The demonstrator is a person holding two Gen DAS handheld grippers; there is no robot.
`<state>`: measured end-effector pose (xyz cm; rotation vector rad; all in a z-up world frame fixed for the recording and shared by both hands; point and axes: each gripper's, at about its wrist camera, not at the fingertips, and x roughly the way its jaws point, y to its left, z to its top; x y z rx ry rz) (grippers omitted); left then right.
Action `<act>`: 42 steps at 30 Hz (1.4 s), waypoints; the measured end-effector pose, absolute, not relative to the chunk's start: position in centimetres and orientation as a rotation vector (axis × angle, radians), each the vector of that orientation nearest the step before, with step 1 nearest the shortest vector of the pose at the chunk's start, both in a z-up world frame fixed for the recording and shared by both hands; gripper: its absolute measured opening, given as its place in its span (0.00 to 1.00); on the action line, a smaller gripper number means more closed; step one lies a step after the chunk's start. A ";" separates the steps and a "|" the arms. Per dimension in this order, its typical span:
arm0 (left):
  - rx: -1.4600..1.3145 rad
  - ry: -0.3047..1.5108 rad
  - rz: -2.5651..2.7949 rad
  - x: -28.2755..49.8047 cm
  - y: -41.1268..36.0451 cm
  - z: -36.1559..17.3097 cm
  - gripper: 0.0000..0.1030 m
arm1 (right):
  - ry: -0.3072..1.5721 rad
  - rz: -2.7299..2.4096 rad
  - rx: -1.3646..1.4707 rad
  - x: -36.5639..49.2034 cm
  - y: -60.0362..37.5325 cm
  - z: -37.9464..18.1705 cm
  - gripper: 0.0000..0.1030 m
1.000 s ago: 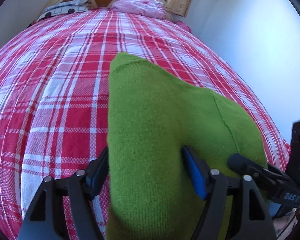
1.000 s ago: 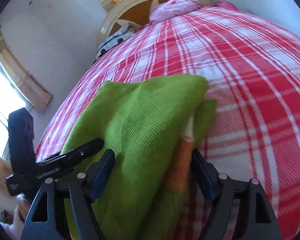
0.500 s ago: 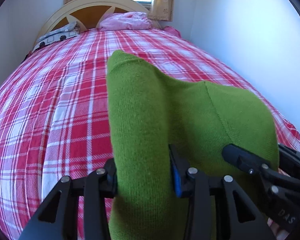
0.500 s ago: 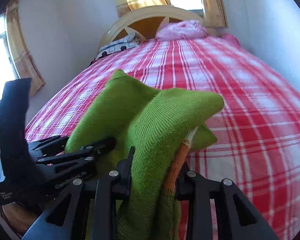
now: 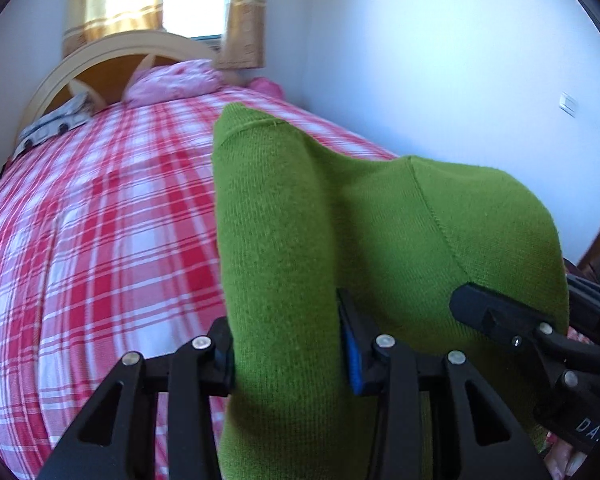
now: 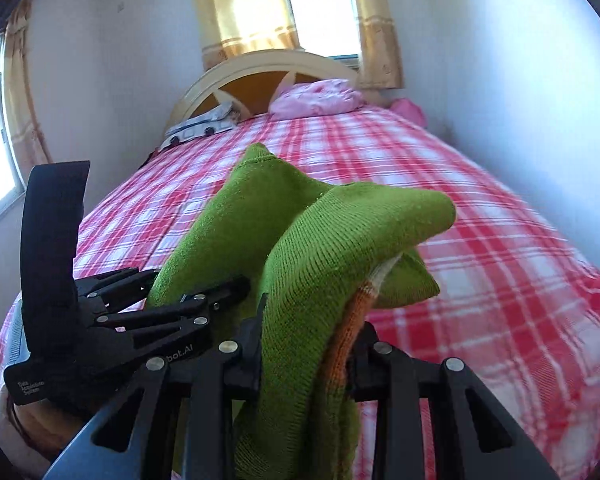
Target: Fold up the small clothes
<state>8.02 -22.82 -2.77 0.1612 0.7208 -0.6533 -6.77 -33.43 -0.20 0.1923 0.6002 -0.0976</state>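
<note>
Ahead of both hand-held grippers we see the bed (image 5: 100,216), its red and white plaid cover running away from us toward a cream arched headboard (image 6: 260,68). Beyond the headboard hangs a window with yellow curtains (image 6: 236,12). A pink pillow (image 5: 176,82) sits at the far end of the bed, ahead and slightly left of the left hand-held gripper, and a small white patterned bundle (image 6: 202,122) lies farther left of it, against the headboard.

We hold the green knit garment (image 5: 320,240) up off the bed, pinched in both tools at once. Its long axis runs from our fingers away toward the headboard, and its far corner points up and forward in a peak. In the right wrist view the cloth rises in two humps side by side, one from each grip, and an orange and cream band (image 6: 352,320) shows along its inner edge just at the right tool's fingers.

The left hand-held gripper (image 5: 288,352) is clamped on the near edge of the garment, the cloth filling the gap between its black fingers, with a blue pad showing on the right-hand finger. The right hand-held gripper (image 6: 306,350) is likewise closed on a thick bunch of the same garment. Each tool appears in the other's view, just beside it. How many layers the right tool pinches we cannot say, since the folds hide one another.
</note>
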 end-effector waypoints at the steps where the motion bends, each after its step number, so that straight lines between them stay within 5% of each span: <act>1: 0.163 0.719 -0.667 7.6 -23.4 -2.7 0.41 | 0.595 -0.114 0.194 -7.9 -33.9 -0.1 0.29; 17: 0.272 0.689 -0.844 1.3 -32.4 -3.1 0.41 | 0.503 -0.319 0.261 -18.4 -39.8 -1.0 0.29; 38: 0.379 0.721 -0.873 2.7 -44.8 -8.1 0.41 | 0.540 -0.575 0.335 -17.3 -50.3 -6.4 0.29; 42: 0.372 0.735 -0.864 2.8 -44.8 -8.4 0.50 | 0.558 -0.557 0.407 -17.4 -52.0 -7.3 0.29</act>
